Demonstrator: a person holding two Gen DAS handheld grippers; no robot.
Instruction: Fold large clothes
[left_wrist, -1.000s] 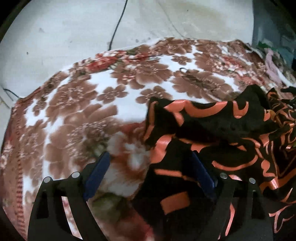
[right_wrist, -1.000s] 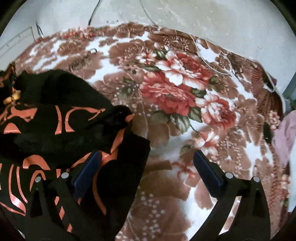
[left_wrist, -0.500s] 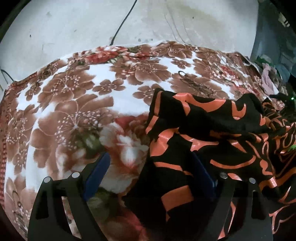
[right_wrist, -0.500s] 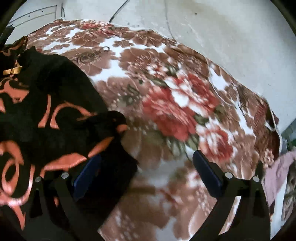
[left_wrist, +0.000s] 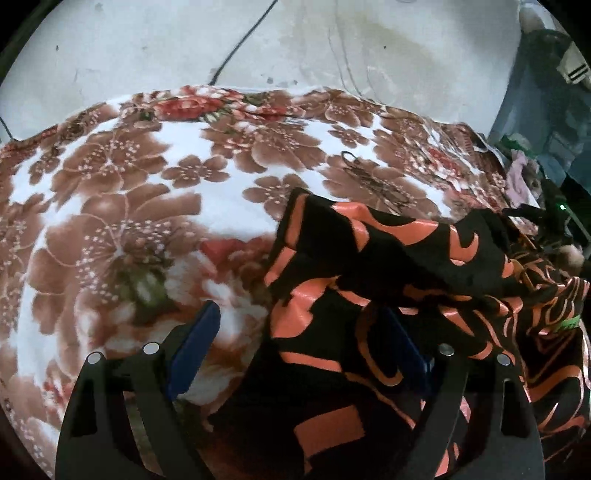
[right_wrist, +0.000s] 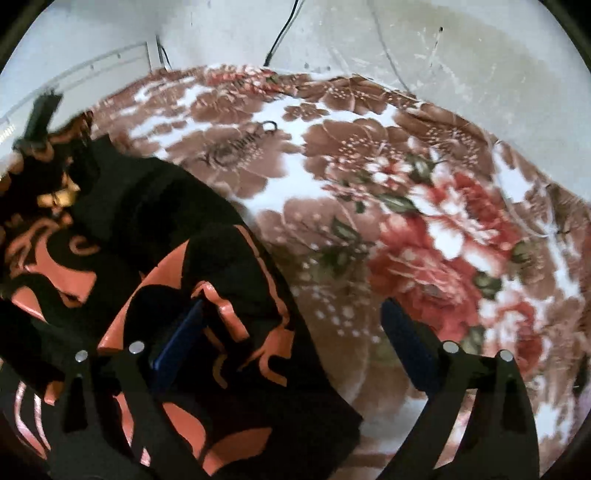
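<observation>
The black and orange garment (left_wrist: 388, 280) lies bunched on the floral blanket (left_wrist: 122, 206), draped over the right finger of the left gripper (left_wrist: 306, 343) and the left finger of the right gripper (right_wrist: 295, 332). Both grippers are spread wide, clamping nothing. Beyond the blanket runs a cable (left_wrist: 240, 44).

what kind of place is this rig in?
Probably a bedroom at home: a plush floral blanket covers what looks like a bed, against a stained bare wall, with a black-and-orange garment bunched on top.
</observation>
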